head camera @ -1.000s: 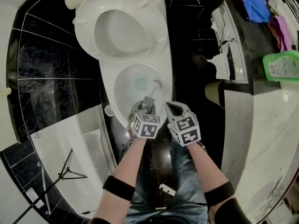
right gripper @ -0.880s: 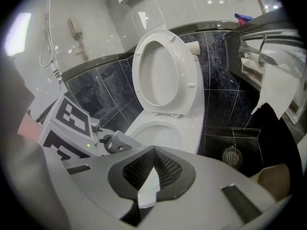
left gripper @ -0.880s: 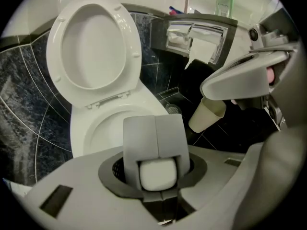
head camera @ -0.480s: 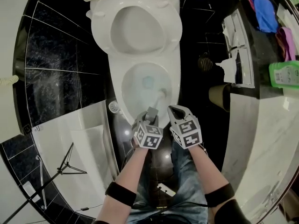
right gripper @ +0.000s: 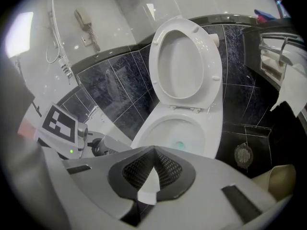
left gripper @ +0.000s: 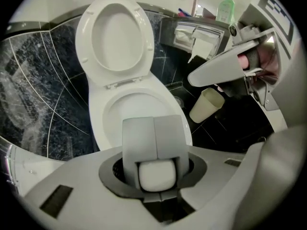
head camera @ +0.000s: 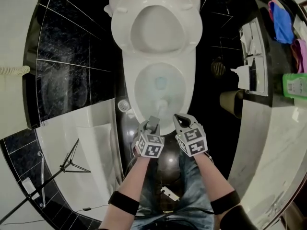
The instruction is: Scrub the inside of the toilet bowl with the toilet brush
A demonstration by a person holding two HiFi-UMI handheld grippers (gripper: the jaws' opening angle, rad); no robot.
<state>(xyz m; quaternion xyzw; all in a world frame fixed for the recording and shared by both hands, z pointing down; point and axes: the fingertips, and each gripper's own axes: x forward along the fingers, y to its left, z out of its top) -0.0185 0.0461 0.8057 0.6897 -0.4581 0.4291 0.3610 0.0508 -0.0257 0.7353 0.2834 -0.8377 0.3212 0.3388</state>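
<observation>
Toilet brush [head camera: 160, 106] is clamped in the left gripper [head camera: 153, 121], head seemingly against the toilet bowl [head camera: 143, 86] wall; right gripper [head camera: 179, 118] is held closed, empty.

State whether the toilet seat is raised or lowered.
Raised. In the right gripper view the seat stands upright behind the bowl, its underside bumpers facing forward, with nothing covering the rim.

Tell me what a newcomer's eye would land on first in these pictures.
The white toilet, with its seat raised, fills the upper middle of the head view, bright against the black tiles. At its near rim the left gripper is shut on a brush that reaches into the bowl. The right gripper is beside it, shut and empty.
</observation>
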